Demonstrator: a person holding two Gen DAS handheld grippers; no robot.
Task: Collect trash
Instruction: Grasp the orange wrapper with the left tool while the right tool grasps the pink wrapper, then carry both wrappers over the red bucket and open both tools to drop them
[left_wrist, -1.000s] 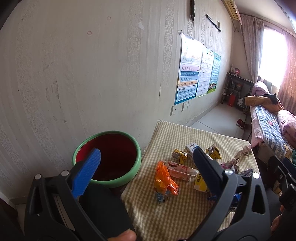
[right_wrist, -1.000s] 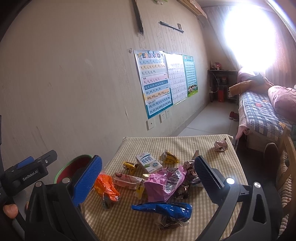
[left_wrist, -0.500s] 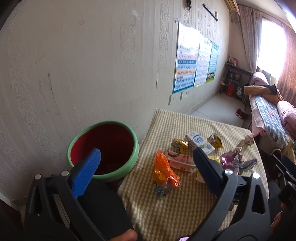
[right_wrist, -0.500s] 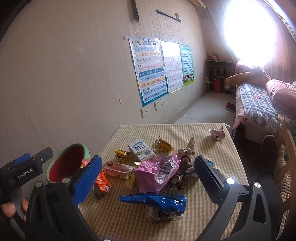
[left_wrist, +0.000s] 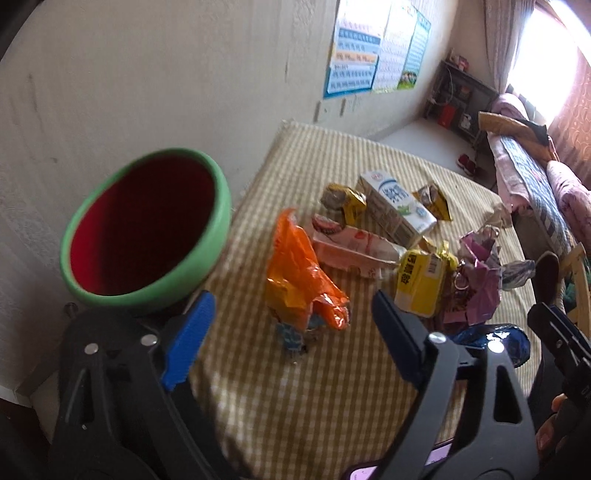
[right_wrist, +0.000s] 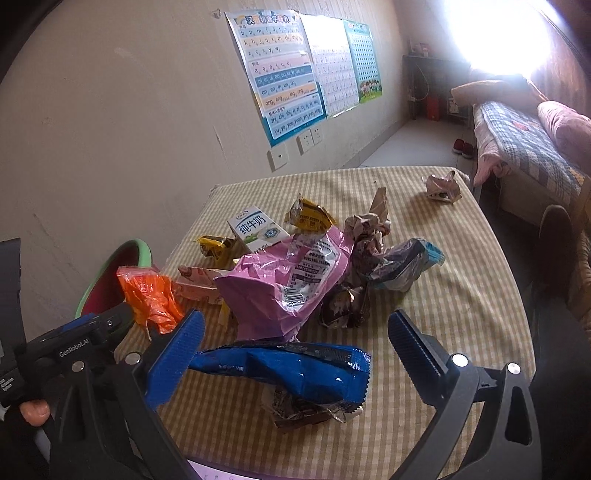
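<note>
We hold the left gripper (left_wrist: 291, 336) just short of the orange wrapper (left_wrist: 301, 280), its jaws closing with nothing yet between them. Our right gripper (right_wrist: 295, 347) stands wide open over the blue wrapper (right_wrist: 295, 369), which lies between its fingers but is not pinched. We judge this to be the approach to a first pick-up: nothing is held, and all the trash lies on the checked tablecloth (right_wrist: 443, 314).

Next, each gripper needs to come down around its wrapper and close on a crumpled fold, since thin film may slip or drag neighbouring pieces.

Beyond the blue wrapper lie a pink bag (right_wrist: 291, 280) and crumpled foil pieces; further ahead of us sit a milk carton (left_wrist: 395, 206), a yellow pack (left_wrist: 421, 280) and small gold wrappers.

To the left of the left gripper stands the green-rimmed bin (left_wrist: 147, 229), touching the table edge. Its red inside looks empty as far as we see, though the bottom is dark.
</note>
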